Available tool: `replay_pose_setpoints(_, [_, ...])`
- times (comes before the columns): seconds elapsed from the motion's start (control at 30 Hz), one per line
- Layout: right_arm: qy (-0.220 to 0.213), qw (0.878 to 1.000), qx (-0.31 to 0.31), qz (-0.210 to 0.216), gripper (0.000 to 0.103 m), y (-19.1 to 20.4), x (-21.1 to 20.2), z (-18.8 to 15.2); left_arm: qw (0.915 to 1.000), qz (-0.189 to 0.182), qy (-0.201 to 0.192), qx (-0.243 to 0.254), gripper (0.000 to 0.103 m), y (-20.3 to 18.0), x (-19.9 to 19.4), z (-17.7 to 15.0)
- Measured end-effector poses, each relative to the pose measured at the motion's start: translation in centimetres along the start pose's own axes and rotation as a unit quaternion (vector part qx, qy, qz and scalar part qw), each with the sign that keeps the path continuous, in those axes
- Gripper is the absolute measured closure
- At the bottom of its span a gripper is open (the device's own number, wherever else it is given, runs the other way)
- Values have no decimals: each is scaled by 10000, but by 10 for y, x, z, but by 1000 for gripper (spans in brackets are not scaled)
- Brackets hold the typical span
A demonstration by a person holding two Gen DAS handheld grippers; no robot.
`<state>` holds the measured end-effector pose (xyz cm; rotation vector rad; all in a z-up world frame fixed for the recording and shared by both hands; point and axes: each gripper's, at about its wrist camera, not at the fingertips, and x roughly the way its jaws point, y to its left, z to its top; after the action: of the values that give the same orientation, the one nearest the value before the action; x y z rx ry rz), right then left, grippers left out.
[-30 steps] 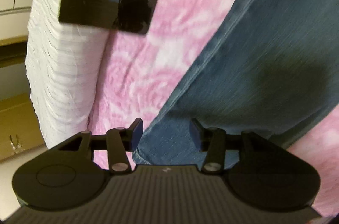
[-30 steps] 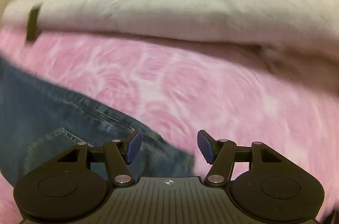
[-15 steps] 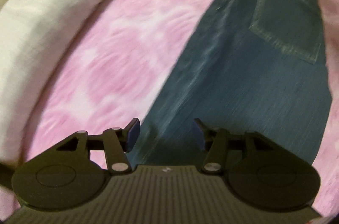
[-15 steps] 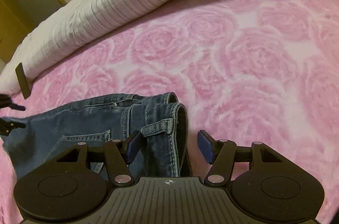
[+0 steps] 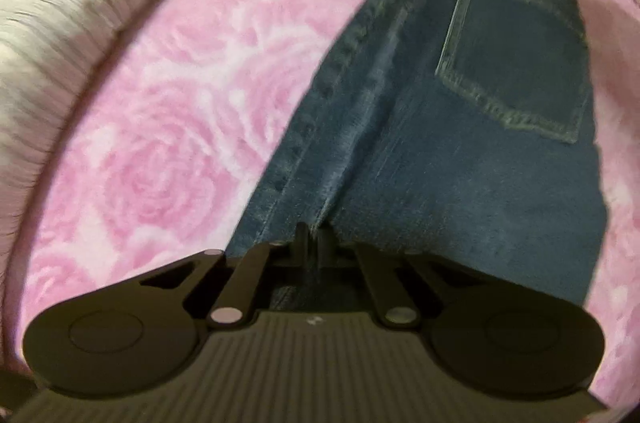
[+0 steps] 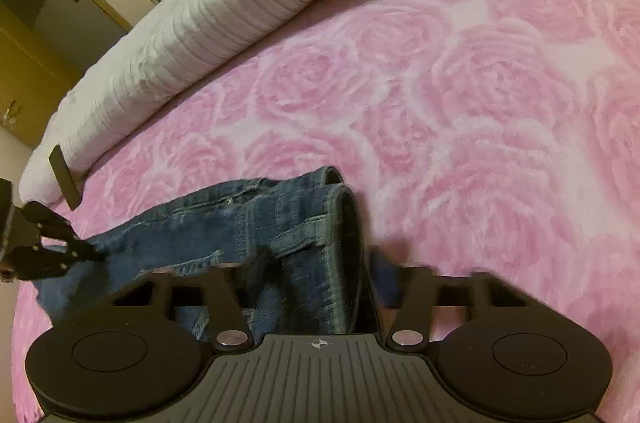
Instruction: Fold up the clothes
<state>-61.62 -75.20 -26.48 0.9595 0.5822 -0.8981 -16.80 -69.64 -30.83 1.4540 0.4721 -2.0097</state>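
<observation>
Jeans [image 5: 460, 151] lie folded lengthwise on the bed's pink rose blanket [image 6: 460, 95], back pocket up. Left claw [image 5: 314, 235] is clamped narrow on the denim at the leg end. Right claw [image 6: 320, 267] straddles the waistband [image 6: 340, 223] with its fingers partly apart and blurred; whether it grips I cannot tell. White quilted bedding [image 6: 208, 19] runs along the far edge.

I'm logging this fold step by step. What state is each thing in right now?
jeans: folded lengthwise, flat on the bed, back pocket up
left gripper: jaws shut on the jeans' leg end
right gripper: jaws straddling the waistband, blurred, grip unclear
blanket: spread flat
</observation>
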Motion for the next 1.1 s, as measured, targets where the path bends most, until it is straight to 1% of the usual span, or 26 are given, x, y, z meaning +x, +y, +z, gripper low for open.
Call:
replay_pose_setpoints(0.03, [-75, 9999, -122, -6, 71, 8, -7, 1, 10000, 70, -33, 13, 101, 1, -9, -3])
replay_pose_setpoints(0.07, [-152, 9997, -187, 68, 78, 14, -14, 3, 9999, 140, -66, 26, 101, 1, -18, -5])
replay_pose_setpoints(0.1, [-255, 9992, -256, 147, 78, 20, -20, 6, 9998, 187, -80, 12, 101, 3, -25, -7])
replay_pose_setpoints(0.17, [-400, 9982, -380, 250, 77, 29, -26, 15, 9997, 151, -2, -172, 101, 12, -30, -10])
replay_pose_setpoints(0.23, [-261, 9989, -349, 181, 77, 29, -11, 23, 9994, 167, 70, -292, 100, 18, -18, -6])
replay_pose_setpoints(0.27, [-143, 9994, -297, 86, 77, 25, 0, 24, 9993, 212, 139, -277, 100, 18, -9, -2])
replay_pose_setpoints(0.33, [111, 9997, -181, -131, 77, 15, 23, 25, 9985, 327, 366, -224, 95, 16, 16, 6])
replay_pose_setpoints(0.37, [170, 9996, -136, -167, 77, 10, 28, 25, 9981, 367, 444, -200, 93, 15, 24, 7])
replay_pose_setpoints(0.4, [159, 9996, -130, -177, 77, 8, 27, 23, 9977, 407, 521, -176, 91, 13, 31, 9])
replay_pose_setpoints(0.43, [135, 9996, -133, -185, 73, 7, 24, 22, 9972, 447, 570, -164, 91, 12, 37, 10])
replay_pose_setpoints(0.47, [82, 9995, -191, -256, 71, 9, 19, 21, 9972, 486, 535, -188, 91, 12, 35, 10])
replay_pose_setpoints(0.5, [28, 9991, -293, -316, 71, 13, 12, 20, 9971, 528, 493, -242, 89, 13, 32, 8])
replay_pose_setpoints(0.57, [-90, 9974, -492, -513, 71, 21, -4, 17, 9959, 631, 375, -520, 85, 16, 18, 1])
replay_pose_setpoints(0.63, [-222, 9948, -705, -694, 71, 32, -20, 11, 9937, 765, 345, -740, 71, 18, -3, -12])
replay_pose_setpoints(0.7, [-327, 9915, -952, -819, 70, 45, -34, 5, 9908, 916, 367, -923, 65, 18, -27, -28])
replay_pose_setpoints(0.77, [-408, 9874, -1258, -873, 69, 62, -44, -4, 9873, 1067, 389, -1107, 66, 18, -51, -44])
replay_pose_setpoints(0.8, [-432, 9852, -1421, -861, 65, 73, -48, -10, 9852, 1152, 400, -1203, 67, 18, -63, -53])
replay_pose_setpoints(0.87, [-490, 9825, -1608, -802, 24, 89, -53, -22, 9779, 1410, 478, -1469, 67, 14, -88, -76])
replay_pose_setpoints(0.9, [-500, 9822, -1665, -709, 21, 99, -54, -30, 9732, 1548, 534, -1613, 67, 13, -101, -88])
replay_pose_setpoints(0.93, [-454, 9820, -1735, -596, 20, 108, -54, -37, 9692, 1677, 600, -1699, 67, 10, -111, -100])
replay_pose_setpoints(1.0, [-293, 9791, -1985, -332, 20, 130, -52, -52, 9665, 1892, 795, -1543, 67, -1, -121, -126])
replay_pose_setpoints(1.1, [-125, 9712, -2381, 1, 20, 165, -49, -76, 9604, 2209, 1087, -1306, 67, -17, -135, -165])
